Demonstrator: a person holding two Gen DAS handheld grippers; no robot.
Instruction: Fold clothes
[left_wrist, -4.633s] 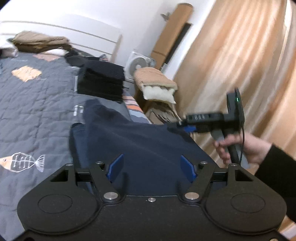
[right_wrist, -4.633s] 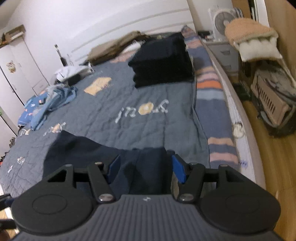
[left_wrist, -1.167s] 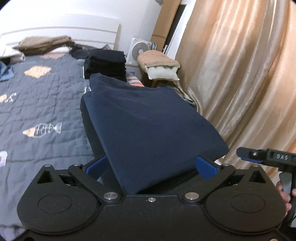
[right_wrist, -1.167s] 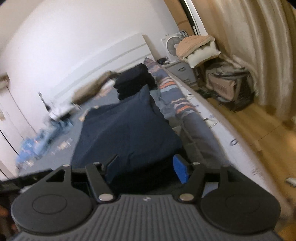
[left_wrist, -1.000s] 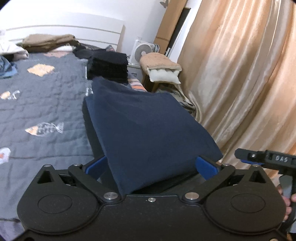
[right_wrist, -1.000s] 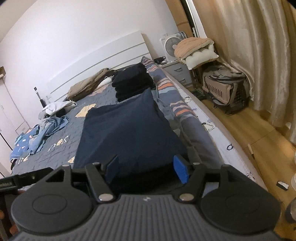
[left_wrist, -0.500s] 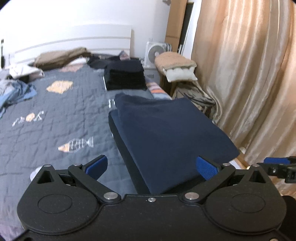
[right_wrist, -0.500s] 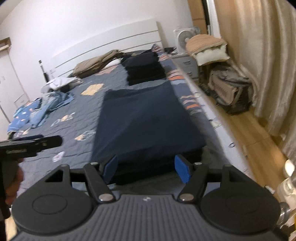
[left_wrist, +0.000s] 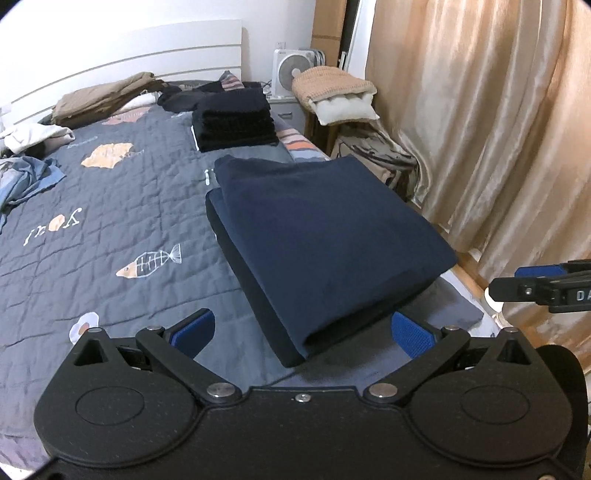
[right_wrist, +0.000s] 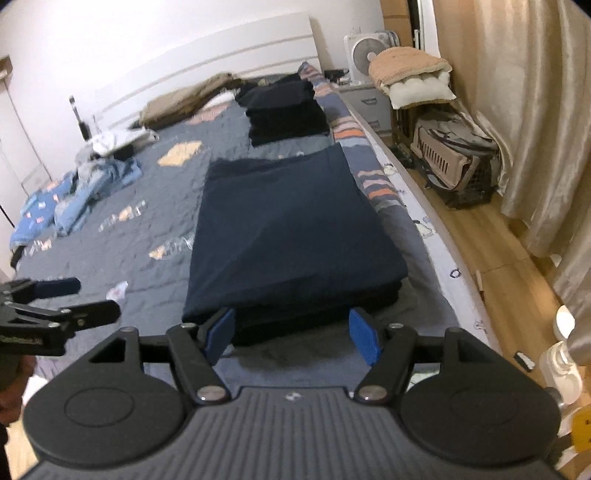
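Observation:
A navy garment (left_wrist: 325, 236) lies folded into a thick rectangle on the grey quilt (left_wrist: 110, 221) near the bed's right edge. My left gripper (left_wrist: 301, 330) hovers open just short of its near corner, blue pads apart and holding nothing. In the right wrist view the same folded garment (right_wrist: 291, 229) lies flat, and my right gripper (right_wrist: 293, 334) stands open at its near edge, not touching it. The left gripper (right_wrist: 59, 302) also shows at that view's left side, and the right gripper (left_wrist: 543, 284) at the left wrist view's right side.
A stack of folded black clothes (left_wrist: 234, 120) sits farther up the bed, with brown clothes (left_wrist: 103, 98) by the headboard and loose blue clothes (right_wrist: 74, 192) at the left. Beside the bed are a fan (left_wrist: 295, 68), a cushion pile (left_wrist: 336, 94), a pet carrier (right_wrist: 450, 155) and curtains (left_wrist: 498, 129).
The folded navy garment, earlier raised on both grippers, now lies flat on the quilt. Both grippers have let go and drawn back toward the bed's near end.

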